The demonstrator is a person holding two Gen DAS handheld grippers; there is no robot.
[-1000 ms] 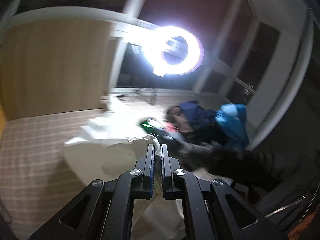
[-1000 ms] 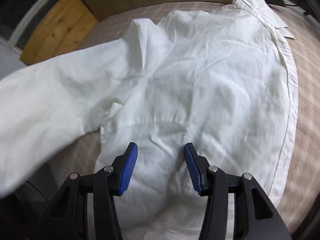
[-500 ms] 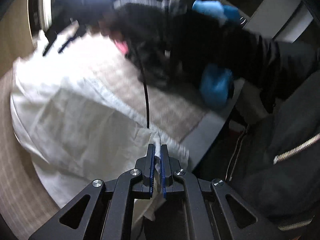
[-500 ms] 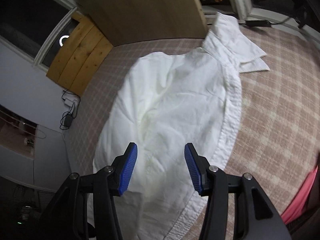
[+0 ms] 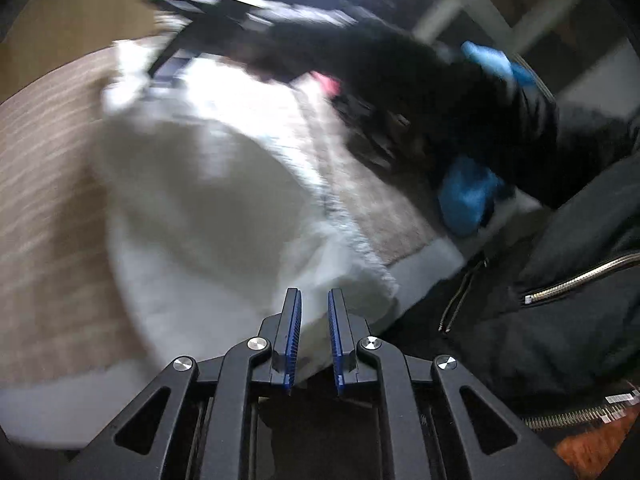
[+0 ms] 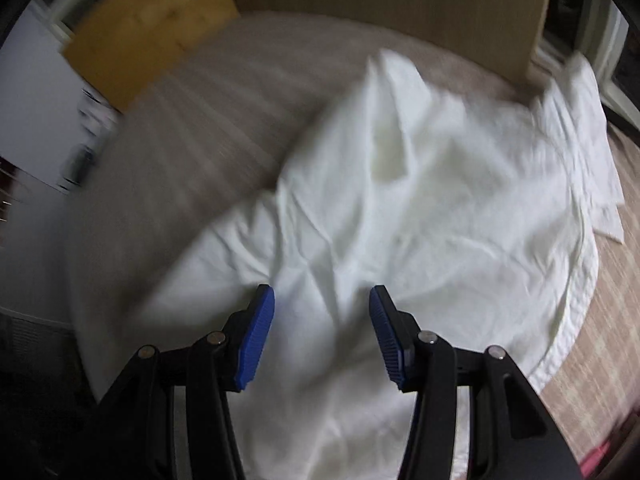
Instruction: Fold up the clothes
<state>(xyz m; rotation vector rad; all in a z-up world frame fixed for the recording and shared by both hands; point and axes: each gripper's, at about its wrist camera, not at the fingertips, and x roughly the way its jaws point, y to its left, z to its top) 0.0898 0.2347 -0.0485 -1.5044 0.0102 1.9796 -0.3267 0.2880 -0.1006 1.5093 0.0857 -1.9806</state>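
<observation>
My left gripper (image 5: 314,336), which a moment ago pinched the white shirt (image 6: 420,216), is opening; the cloth lies between its pads unclamped, released at the near edge of the checked bed cover (image 6: 224,92). My right gripper (image 6: 322,336) hangs wide open over the shirt, holding nothing. That fold looks laid down; next I'd pick a fresh edge.

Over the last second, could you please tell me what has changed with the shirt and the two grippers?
The left gripper, which was pinching the white shirt, has carried that fold down across the shirt onto the checked bedcover; its jaws are now opening, cloth between them. The right gripper stayed open, empty, above the shirt.
</observation>
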